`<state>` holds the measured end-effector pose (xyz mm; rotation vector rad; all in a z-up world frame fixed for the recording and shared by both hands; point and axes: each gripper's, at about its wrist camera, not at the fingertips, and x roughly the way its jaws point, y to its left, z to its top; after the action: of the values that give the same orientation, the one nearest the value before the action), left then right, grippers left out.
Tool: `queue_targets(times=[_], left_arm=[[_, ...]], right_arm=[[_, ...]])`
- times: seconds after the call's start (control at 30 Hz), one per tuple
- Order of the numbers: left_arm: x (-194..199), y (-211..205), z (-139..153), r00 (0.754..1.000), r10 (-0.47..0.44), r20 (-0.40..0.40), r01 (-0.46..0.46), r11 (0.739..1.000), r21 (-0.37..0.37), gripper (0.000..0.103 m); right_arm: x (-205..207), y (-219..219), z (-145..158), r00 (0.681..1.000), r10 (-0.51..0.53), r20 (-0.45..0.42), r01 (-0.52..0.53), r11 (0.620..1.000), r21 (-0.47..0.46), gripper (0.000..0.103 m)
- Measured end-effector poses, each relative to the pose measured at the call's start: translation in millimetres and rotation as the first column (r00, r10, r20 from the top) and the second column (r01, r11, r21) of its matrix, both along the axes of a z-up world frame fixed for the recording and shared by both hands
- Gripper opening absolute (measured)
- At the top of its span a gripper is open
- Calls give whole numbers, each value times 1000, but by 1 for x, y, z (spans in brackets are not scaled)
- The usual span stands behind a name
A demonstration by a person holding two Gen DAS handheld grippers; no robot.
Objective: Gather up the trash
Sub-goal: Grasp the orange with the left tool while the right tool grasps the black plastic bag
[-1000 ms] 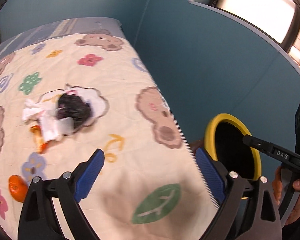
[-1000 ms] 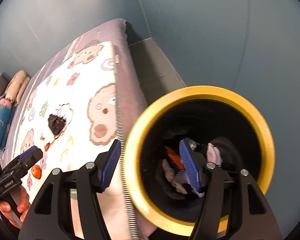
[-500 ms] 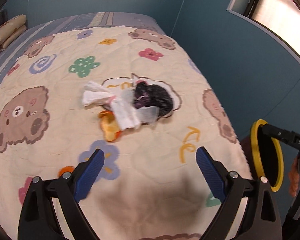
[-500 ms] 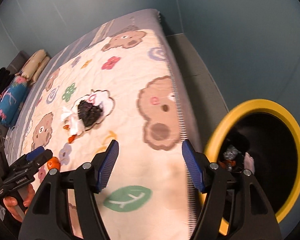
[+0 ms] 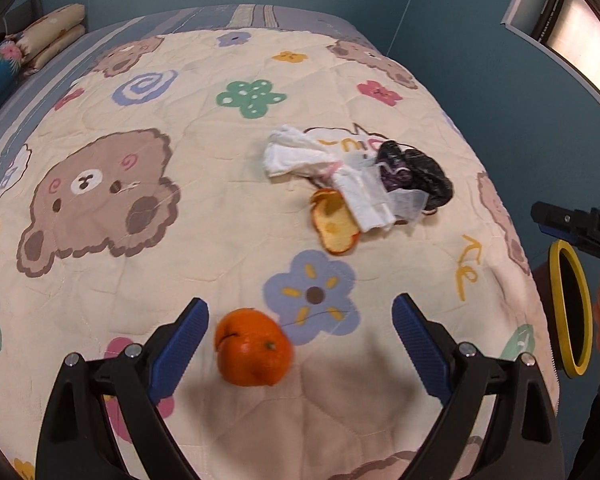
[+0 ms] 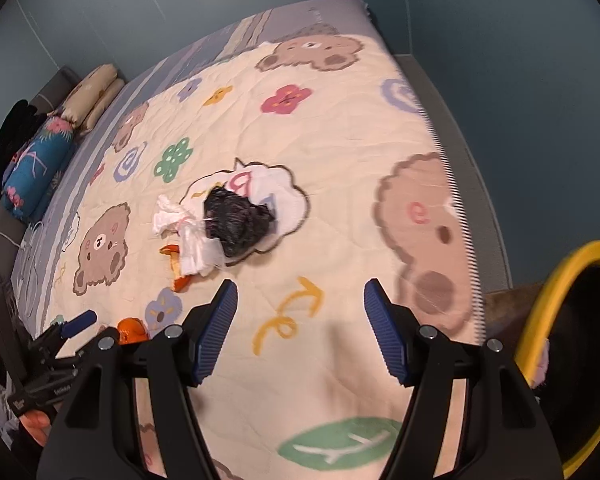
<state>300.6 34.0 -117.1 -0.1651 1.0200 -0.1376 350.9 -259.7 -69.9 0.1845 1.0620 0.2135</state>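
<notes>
On the bed's cartoon quilt, the left claw hangs with its jaws spread wide and empty; 1 orange lies on the quilt between its blue fingers, nearer the left finger. Farther out, a white tissue wad touches an orange peel and a black crumpled bag. The right claw is also open, holding nothing. The yellow-rimmed bin stands beside the bed's right edge.
</notes>
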Motion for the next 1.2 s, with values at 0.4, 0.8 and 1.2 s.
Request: queue_targets(times=[0.4, 0.8, 1.2], left_arm=[[6, 31, -29, 997, 43, -60, -45, 999, -31, 90], [12, 28, -57, 994, 30, -107, -39, 996, -79, 89], [5, 24, -67, 995, 34, -91, -38, 998, -42, 70]], right_arm=[[50, 57, -23, 997, 62, -39, -62, 998, 6, 63], [93, 81, -52, 993, 72, -89, -74, 997, -11, 61], [108, 93, -78, 990, 64, -122, -66, 998, -13, 55]])
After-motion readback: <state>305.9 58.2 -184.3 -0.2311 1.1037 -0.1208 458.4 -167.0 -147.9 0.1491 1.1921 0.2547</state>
